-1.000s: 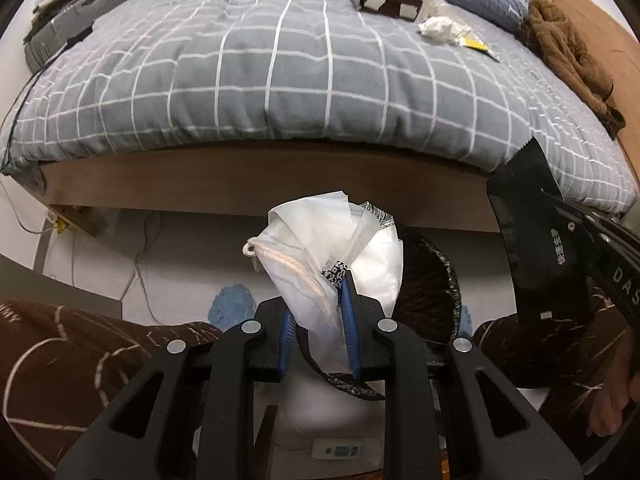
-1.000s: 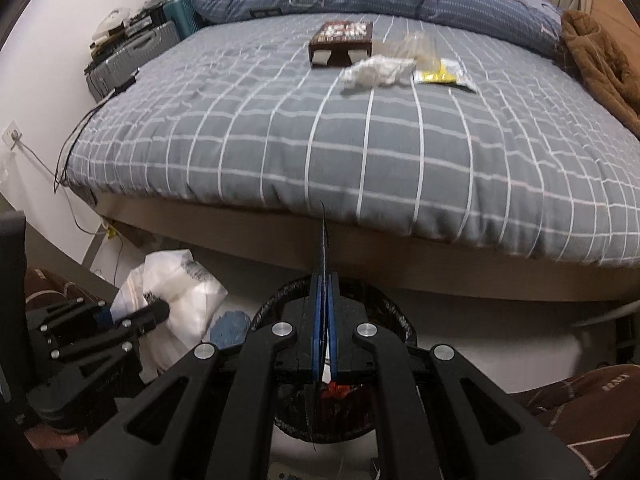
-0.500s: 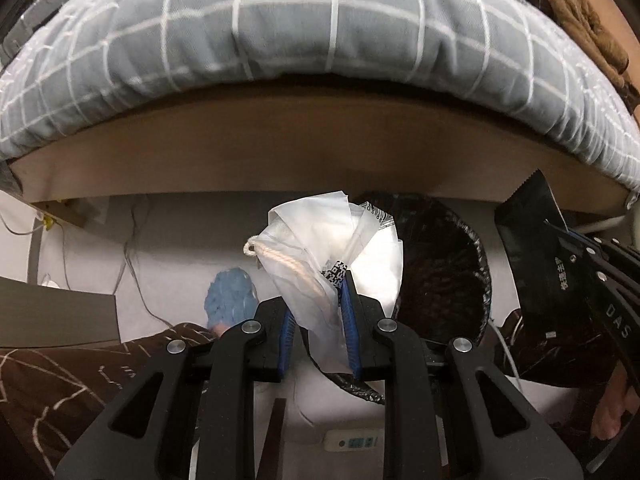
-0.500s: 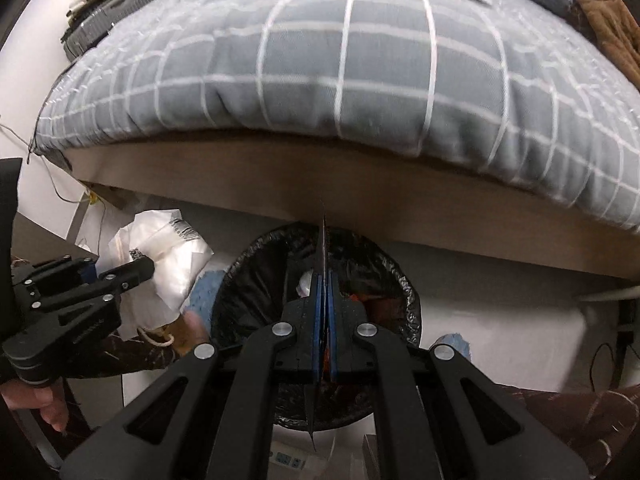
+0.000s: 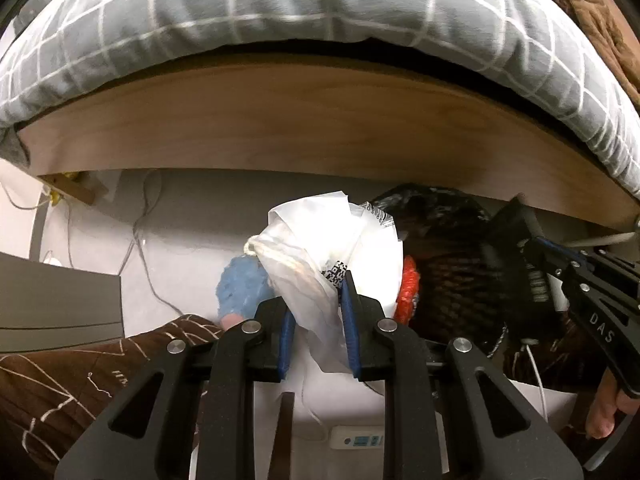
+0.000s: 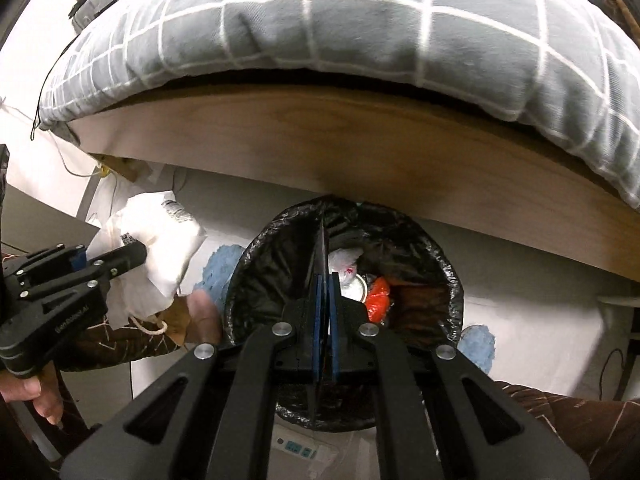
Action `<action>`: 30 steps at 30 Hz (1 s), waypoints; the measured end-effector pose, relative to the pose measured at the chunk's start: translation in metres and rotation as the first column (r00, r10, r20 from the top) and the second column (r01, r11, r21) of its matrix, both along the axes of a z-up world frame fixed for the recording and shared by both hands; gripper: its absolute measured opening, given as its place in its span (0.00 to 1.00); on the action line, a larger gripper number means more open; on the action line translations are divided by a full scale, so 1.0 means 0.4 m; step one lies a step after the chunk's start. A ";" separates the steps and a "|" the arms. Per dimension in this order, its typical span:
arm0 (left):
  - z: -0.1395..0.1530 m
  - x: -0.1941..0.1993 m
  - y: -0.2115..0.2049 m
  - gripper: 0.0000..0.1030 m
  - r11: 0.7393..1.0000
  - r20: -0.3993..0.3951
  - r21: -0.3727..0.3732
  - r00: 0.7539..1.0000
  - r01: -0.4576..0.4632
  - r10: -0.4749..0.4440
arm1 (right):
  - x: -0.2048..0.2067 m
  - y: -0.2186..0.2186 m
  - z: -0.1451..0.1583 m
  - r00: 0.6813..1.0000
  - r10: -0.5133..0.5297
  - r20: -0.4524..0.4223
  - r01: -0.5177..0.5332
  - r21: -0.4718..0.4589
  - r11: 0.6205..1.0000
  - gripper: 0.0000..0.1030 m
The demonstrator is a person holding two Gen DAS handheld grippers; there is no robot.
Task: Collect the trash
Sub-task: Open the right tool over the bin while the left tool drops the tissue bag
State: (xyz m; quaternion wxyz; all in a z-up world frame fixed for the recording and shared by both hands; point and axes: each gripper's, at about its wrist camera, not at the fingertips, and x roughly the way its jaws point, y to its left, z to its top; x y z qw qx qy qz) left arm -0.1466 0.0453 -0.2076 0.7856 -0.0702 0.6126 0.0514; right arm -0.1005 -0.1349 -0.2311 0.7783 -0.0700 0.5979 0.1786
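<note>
My left gripper (image 5: 316, 300) is shut on a crumpled white plastic bag (image 5: 320, 240) with a cord handle, held left of the bin; the right wrist view shows that bag (image 6: 160, 240) beside the rim. A round bin with a black liner (image 6: 272, 264) stands on the floor by the bed, with a red wrapper (image 6: 378, 296) and white paper (image 6: 344, 258) inside. My right gripper (image 6: 326, 280) hangs over the bin's mouth. A thin black wrapper (image 6: 322, 240) stands edge-on between its pads, and the jaws are just opening. The left wrist view shows this wrapper (image 5: 516, 264) flat.
The bed's wooden side board (image 6: 360, 140) and a grey checked duvet (image 6: 320, 24) overhang just behind the bin. Blue slippers (image 6: 476, 344) lie either side of it. Cables (image 5: 140, 248) trail on the floor at left. Legs in brown trousers (image 5: 80, 368) and a small white device (image 5: 360, 438) are close below.
Both grippers have sunk towards the floor and tilted further down. The bed top has left view and the bin's inside now shows. The right gripper has come over the bin's mouth.
</note>
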 end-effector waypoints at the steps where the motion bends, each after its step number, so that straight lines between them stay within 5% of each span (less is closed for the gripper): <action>1: -0.001 -0.003 0.004 0.20 1.000 -0.001 0.000 1.000 -0.005 0.005 | -0.003 0.003 -0.002 1.000 0.000 -0.001 0.000 -0.003 1.000 0.06; 14: -0.008 0.020 -0.057 0.20 0.998 -0.004 -0.010 0.998 0.062 -0.062 | 0.014 -0.077 0.021 0.993 -0.089 0.082 0.094 -0.051 0.994 0.75; 22: -0.010 0.045 -0.149 0.20 0.991 0.000 -0.035 0.992 0.129 -0.130 | 0.019 -0.163 0.032 0.980 -0.151 0.132 0.161 -0.070 0.984 0.91; 30: -0.012 0.076 -0.235 0.20 0.981 0.003 -0.042 0.982 0.191 -0.191 | 0.012 -0.243 0.053 0.963 -0.214 0.167 0.233 -0.104 0.967 0.92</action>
